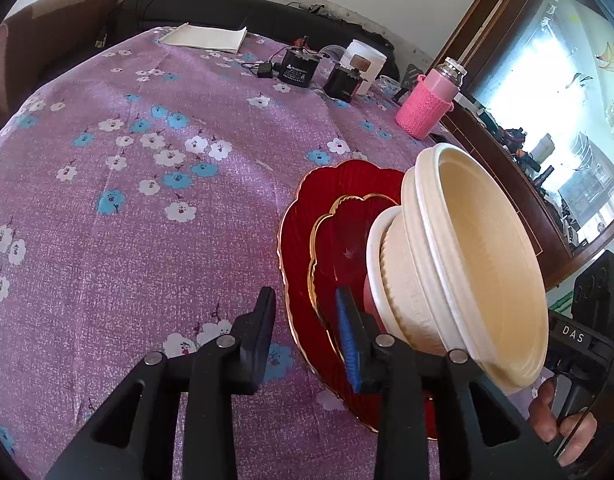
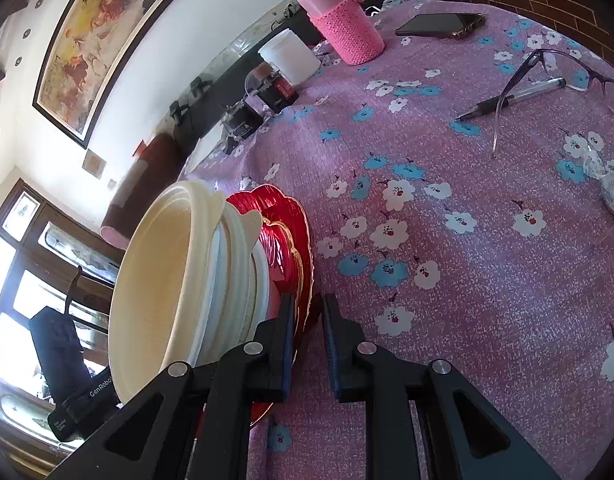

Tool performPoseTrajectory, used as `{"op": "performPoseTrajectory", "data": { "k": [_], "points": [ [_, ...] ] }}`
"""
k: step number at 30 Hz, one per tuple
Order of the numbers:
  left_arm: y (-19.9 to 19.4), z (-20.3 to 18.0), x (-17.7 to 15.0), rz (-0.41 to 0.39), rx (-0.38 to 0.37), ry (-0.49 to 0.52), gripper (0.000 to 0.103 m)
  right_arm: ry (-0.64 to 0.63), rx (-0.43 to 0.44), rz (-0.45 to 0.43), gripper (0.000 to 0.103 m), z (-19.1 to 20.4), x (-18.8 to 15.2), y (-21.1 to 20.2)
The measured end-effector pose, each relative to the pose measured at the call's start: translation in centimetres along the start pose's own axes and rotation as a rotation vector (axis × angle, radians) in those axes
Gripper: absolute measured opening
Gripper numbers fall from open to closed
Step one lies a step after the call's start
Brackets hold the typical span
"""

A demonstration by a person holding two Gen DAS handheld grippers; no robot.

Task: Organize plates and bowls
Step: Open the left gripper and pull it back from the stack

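While the stack of cream bowls (image 1: 459, 264) sits on the red plates (image 1: 339, 240) near the table (image 1: 147, 200) edge, the left gripper (image 1: 307, 336) stands apart and empty; the right gripper (image 2: 309, 344) clamps the plate rim. Uneven release risks toppling the bowls.

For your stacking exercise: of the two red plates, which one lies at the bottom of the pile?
The larger red plate, with its scalloped rim reaching out past the smaller gold-rimmed red plate that rests on it under the cream bowls.
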State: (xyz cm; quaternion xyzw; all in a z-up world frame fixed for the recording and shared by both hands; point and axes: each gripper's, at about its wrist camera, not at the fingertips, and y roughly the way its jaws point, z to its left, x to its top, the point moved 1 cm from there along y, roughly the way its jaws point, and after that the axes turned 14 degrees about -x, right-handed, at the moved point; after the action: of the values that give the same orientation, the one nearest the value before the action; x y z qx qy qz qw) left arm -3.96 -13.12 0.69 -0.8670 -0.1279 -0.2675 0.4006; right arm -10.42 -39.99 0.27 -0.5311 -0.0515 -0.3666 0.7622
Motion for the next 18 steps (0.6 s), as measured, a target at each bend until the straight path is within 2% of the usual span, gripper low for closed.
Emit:
{"op": "performPoseTrajectory", "data": {
  "k": [6,9,13,18],
  "points": [
    [-1.2,0.0,-0.7,-0.016,-0.004,0.006,0.048,0.003,0.0,-0.001,0.017,-0.3,-0.5,-0.8],
    [-1.9,-0.1,-1.2,-0.023,-0.007,0.009,0.049,0.003,-0.007,-0.012,0.018,-0.6,-0.8,-1.5],
    [-2.9,-0.5,-2.1,-0.037,0.005,0.027,0.05,-0.002,-0.029,-0.033,0.028,-1.0,-1.6,-2.7],
    [-4.4,-1.7,-4.0,-0.079,0.037,0.084,0.059,-0.04,-0.067,-0.06,0.032,-0.7,-3.4,-4.2]
  ]
}}
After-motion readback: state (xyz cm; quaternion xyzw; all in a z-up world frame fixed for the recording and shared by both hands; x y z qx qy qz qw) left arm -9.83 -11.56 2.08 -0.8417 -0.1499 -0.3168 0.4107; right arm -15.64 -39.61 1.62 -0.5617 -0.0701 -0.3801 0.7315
